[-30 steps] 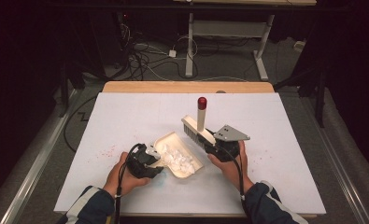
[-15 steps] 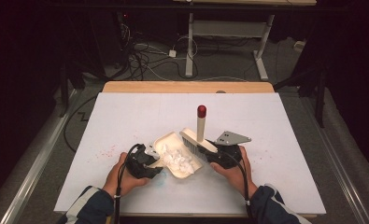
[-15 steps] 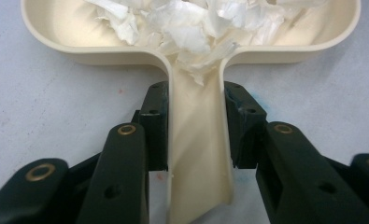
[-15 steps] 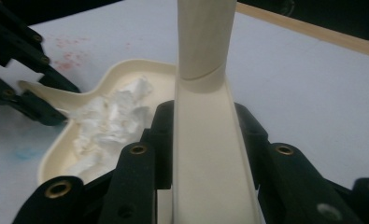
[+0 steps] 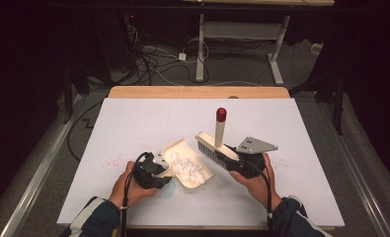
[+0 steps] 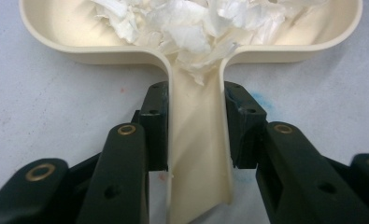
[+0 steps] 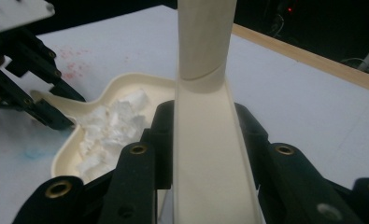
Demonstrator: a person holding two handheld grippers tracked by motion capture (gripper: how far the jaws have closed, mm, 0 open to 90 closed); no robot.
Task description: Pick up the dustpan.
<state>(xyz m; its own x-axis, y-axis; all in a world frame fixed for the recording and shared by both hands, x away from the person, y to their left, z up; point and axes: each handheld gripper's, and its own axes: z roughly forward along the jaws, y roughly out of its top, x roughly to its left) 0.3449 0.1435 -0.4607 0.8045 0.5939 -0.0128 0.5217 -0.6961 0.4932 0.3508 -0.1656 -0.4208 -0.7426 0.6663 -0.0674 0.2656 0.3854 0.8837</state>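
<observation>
tabletop of white board (image 5: 148, 123) spreads wide under the high view, with a bare wooden edge along its far side and faint red specks left of centre. cream plastic dustpan (image 5: 198, 170) lies near the middle, a little toward the near edge, heaped with white shredded paper scraps (image 5: 186, 168). cream hand brush with a red-tipped handle (image 5: 217, 143) is held just right of the dustpan, bristle head toward the pan, handle standing up and away.

the left gripper view adds what the high view cannot: the left gripper (image 6: 197, 126) clenched on the dustpan's narrow handle, one pad on each side, and a blue smudge on the board beside it. the right gripper view shows the right gripper (image 7: 203, 140) grasping the brush's flat cream body, with the dustpan and scraps beyond at left.

both forearms enter from the near edge in dark sleeves; the left hand lies low on the table, the right hand is raised and tilted inward.
</observation>
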